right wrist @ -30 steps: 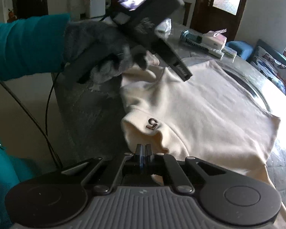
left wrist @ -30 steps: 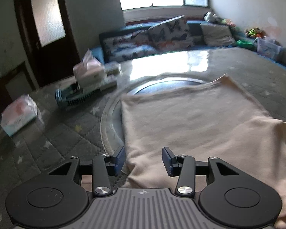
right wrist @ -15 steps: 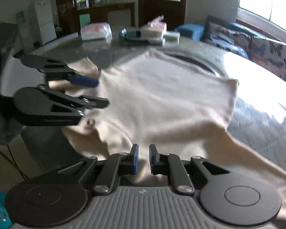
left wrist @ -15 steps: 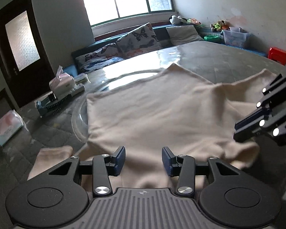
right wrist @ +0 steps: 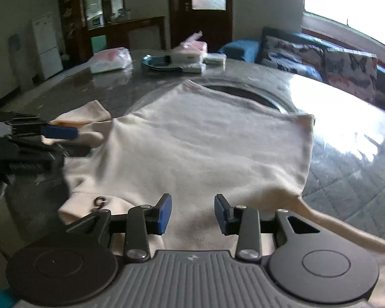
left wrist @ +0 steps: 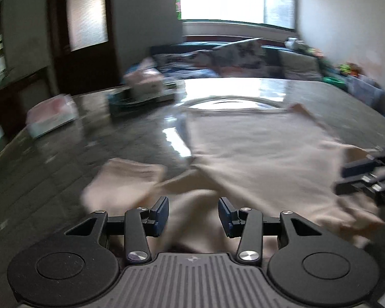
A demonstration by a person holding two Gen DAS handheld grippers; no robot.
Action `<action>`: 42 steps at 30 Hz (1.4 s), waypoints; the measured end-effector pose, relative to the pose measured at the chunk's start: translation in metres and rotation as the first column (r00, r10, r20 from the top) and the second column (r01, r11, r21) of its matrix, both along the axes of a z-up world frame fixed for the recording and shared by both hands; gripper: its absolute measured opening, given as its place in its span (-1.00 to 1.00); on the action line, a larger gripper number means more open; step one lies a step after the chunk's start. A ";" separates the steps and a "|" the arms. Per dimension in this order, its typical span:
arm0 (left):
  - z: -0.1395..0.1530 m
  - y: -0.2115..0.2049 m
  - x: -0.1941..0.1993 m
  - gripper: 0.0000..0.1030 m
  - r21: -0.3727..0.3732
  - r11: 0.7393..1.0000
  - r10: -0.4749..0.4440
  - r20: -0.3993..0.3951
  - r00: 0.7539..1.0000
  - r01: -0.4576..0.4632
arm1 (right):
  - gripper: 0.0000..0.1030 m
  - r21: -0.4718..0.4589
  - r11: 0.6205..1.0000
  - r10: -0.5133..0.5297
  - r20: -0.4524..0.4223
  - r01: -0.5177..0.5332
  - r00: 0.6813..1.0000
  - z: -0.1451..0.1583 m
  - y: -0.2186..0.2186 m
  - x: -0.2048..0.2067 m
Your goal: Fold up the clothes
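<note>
Room: sunny living room, big window (right wrist: 351,2) at the back, dark door (right wrist: 208,7) with a frosted pane, sofa with butterfly cushions (right wrist: 320,56) under the window.
Table: large round grey table (right wrist: 351,159) with a glossy top, lots of glare where the light hits it.
Shirt: cream long-sleeve top (right wrist: 205,148) lying mostly flat on the table, collar end towards the near edge, hem towards the table's middle. Small dark "G" logo (right wrist: 99,202) on the bunched bit near the collar.
Sleeves: one sleeve (right wrist: 84,118) folded up beside the body on the left side, the other trailing off past the right gripper's frame at the near edge.
Left gripper (left wrist: 193,215): jaws spread apart, nothing between them, hovering over the rumpled collar end of the top. That view is pretty blurry.
Right gripper (right wrist: 192,213): also wide apart and holding nothing, over the fabric at the near edge.
Far side of table: tissue pack (right wrist: 110,60), a blue plate (right wrist: 161,63) and a few small boxes (right wrist: 190,51), well apart from the top.
</note>
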State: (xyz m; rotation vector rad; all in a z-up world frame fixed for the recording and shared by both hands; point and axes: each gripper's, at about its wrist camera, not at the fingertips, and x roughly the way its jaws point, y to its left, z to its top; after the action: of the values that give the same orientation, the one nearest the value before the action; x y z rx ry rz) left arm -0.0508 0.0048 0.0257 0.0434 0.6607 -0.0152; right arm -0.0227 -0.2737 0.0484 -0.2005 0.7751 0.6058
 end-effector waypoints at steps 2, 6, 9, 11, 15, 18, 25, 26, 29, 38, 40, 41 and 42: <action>-0.002 0.013 0.003 -0.11 -0.004 0.999 0.053 -0.009 0.999 -0.053 | -0.24 0.002 1.000 -0.006 -0.003 0.006 1.000 -0.006 -0.001 0.001; -0.007 0.027 0.001 -0.08 0.073 0.987 0.145 0.019 0.989 -0.146 | -0.19 -0.012 1.000 0.005 0.021 -0.005 1.000 -0.008 0.000 -0.004; -0.010 0.034 0.000 -0.05 0.136 0.970 0.193 0.059 0.979 -0.199 | -0.17 -0.012 1.000 0.007 0.023 -0.007 1.000 -0.009 0.000 -0.004; -0.011 0.040 0.001 -0.05 0.149 0.961 0.226 0.073 0.971 -0.234 | -0.15 -0.008 1.000 0.005 0.024 -0.005 1.000 -0.009 0.000 -0.005; -0.010 0.060 0.003 -0.01 0.072 0.951 0.296 0.064 0.953 -0.301 | -0.09 -0.010 1.000 0.003 0.031 -0.003 1.000 -0.010 0.000 -0.006; -0.013 0.077 0.003 -0.01 0.035 0.932 0.361 0.031 0.932 -0.362 | -0.08 -0.006 1.000 0.002 0.029 -0.002 1.000 -0.010 -0.001 -0.005; -0.013 0.114 0.007 0.05 0.004 0.893 0.449 0.019 0.893 -0.449 | -0.08 -0.005 1.000 -0.001 0.027 0.001 1.000 -0.010 0.000 -0.005; -0.013 0.119 0.010 0.05 0.010 0.885 0.464 0.017 0.885 -0.465 | -0.07 -0.006 1.000 -0.001 0.027 0.001 1.000 -0.010 0.000 -0.005; -0.012 0.135 0.021 0.05 0.044 0.857 0.514 0.017 0.858 -0.514 | -0.07 -0.008 1.000 -0.002 0.025 0.002 1.000 -0.009 0.001 -0.005; -0.002 0.171 0.024 0.02 0.019 0.840 0.542 0.027 0.840 -0.543 | -0.06 -0.013 1.000 -0.005 0.021 0.006 1.000 -0.009 0.002 -0.004; 0.004 0.169 0.016 0.02 -0.023 0.859 0.511 0.035 0.859 -0.511 | -0.03 -0.013 1.000 -0.006 0.021 0.006 1.000 -0.009 0.002 -0.005; 0.004 0.168 0.013 0.02 -0.034 0.865 0.501 0.019 0.865 -0.501 | -0.02 -0.013 1.000 -0.006 0.021 0.007 1.000 -0.009 0.002 -0.005; 0.003 0.166 0.011 -0.01 -0.045 0.870 0.491 0.003 0.871 -0.491 | 0.01 -0.013 1.000 -0.007 0.021 0.007 1.000 -0.009 0.003 -0.005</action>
State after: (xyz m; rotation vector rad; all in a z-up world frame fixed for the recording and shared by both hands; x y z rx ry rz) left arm -0.0398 0.1704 0.0290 -0.1682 0.6422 0.4649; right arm -0.0275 -0.2711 0.0390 -0.2163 0.7593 0.5912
